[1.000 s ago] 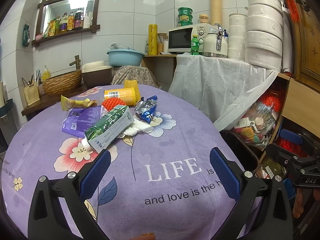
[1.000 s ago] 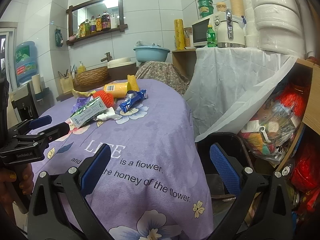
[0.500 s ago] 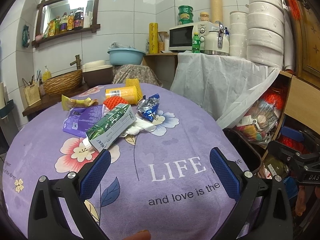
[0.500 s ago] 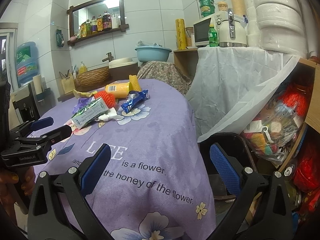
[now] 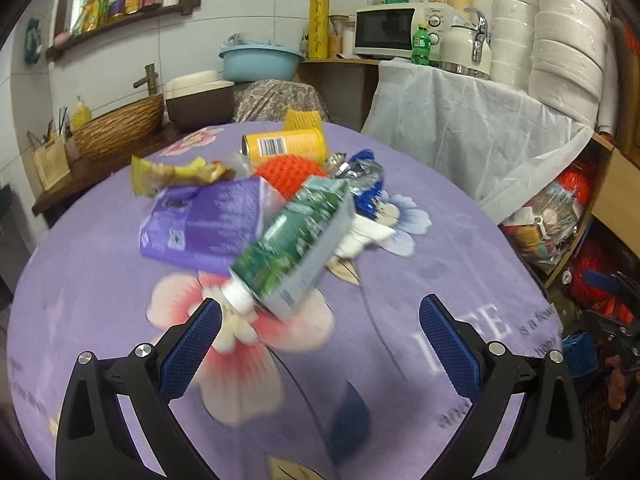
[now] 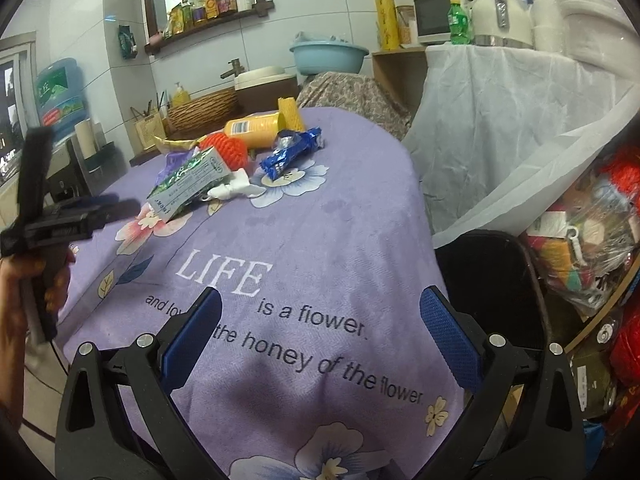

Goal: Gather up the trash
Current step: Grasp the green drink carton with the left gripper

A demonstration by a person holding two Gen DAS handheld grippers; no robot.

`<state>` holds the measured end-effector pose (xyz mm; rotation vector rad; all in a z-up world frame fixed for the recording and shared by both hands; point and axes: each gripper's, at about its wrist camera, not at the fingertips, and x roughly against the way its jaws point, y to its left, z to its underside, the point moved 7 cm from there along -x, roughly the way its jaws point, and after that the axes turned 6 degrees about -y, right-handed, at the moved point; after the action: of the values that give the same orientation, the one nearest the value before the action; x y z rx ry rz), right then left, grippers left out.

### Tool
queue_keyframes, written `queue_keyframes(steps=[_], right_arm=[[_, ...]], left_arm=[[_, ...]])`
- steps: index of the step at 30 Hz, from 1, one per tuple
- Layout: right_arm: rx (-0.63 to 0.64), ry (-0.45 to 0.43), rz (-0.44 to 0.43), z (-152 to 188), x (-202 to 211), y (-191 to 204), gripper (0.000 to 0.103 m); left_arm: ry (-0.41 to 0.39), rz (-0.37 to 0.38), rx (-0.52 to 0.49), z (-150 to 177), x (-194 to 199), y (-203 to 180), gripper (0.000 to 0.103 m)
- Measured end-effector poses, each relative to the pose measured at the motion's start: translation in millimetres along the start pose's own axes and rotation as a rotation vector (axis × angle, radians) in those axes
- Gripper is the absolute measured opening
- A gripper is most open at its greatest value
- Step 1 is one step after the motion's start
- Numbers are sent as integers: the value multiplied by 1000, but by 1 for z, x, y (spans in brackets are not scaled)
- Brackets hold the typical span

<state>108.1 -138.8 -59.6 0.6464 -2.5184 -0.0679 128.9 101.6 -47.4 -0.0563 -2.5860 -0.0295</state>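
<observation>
On purple tablecloth [image 6: 320,240] reading "LIFE is a flower", both tools wide, green carton [image 5: 296,240] label blurred, perhaps toothpaste.

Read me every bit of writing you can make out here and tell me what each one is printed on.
"LIFE is a flower." on the purple tablecloth.
"the honey of the flower." on the same cloth, the line's start hidden behind the right tool.
Green carton, yellow can, blue wrapper, water jug: print too small or blurred.

White tiled walls [image 5: 260,8] are enclosing the room, a wooden shelf [image 6: 208,26] of bottles is hanging, a microwave [image 5: 384,32] is sitting beyond.
</observation>
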Motion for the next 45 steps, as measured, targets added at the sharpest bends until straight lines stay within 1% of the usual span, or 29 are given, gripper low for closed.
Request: queue_keyframes(steps=[1,2,6,9,11,13,17,20,23,25,27,28,31,34,37,39,41,45], right_arm=[[3,-1,-1,-2,-2,1,98],[6,-1,0,-3,-3,2,98],[21,-3,-5,-8,-7,6,98],[16,6,-19,-8,-10,8,98],[6,16,-28,-8,-13,7,98],[-2,23,-34,-7,-15,6,98],[7,30,-38,-8,-18,8,98],[14,35,-45,-9,-21,11,98],[7,37,-63,-11,-24,14,98],[13,38,-69,-12,-26,16,98],[32,38,-70,-14,-27,20,98],[41,38,-70,-15,-29,21,98],[56,50,-80,-22,-36,25,98],[47,67,-112,-27,-45,28,98],[49,83,-141,-29,-55,34,98],[60,90,-156,-31,-61,41,98],[67,100,-186,-36,-70,48,98],[62,119,-237,-54,-90,63,98]], left_arm=[[10,-8,-30,-7,-8,6,98],[21,-8,-52,-11,-13,8,93],[55,35,-110,-24,-36,8,88],[121,55,-142,-23,-55,5,81],[159,52,-195,-18,-67,-2,73],[168,30,-231,-17,-74,-1,71],[197,45,-246,-18,-78,1,70],[222,25,-321,-15,-83,-3,70],[249,30,-338,-13,-89,-4,70],[253,32,-349,-13,-93,-5,70],[252,32,-369,-13,-95,-6,67],[246,25,-374,-13,-95,-6,64],[235,33,-355,-15,-92,-5,63],[205,39,-308,-18,-84,-1,61],[181,51,-247,-19,-75,3,61],[153,53,-190,-20,-66,9,58],[127,70,-141,-19,-55,12,52],[56,91,-48,-15,-32,18,50]])
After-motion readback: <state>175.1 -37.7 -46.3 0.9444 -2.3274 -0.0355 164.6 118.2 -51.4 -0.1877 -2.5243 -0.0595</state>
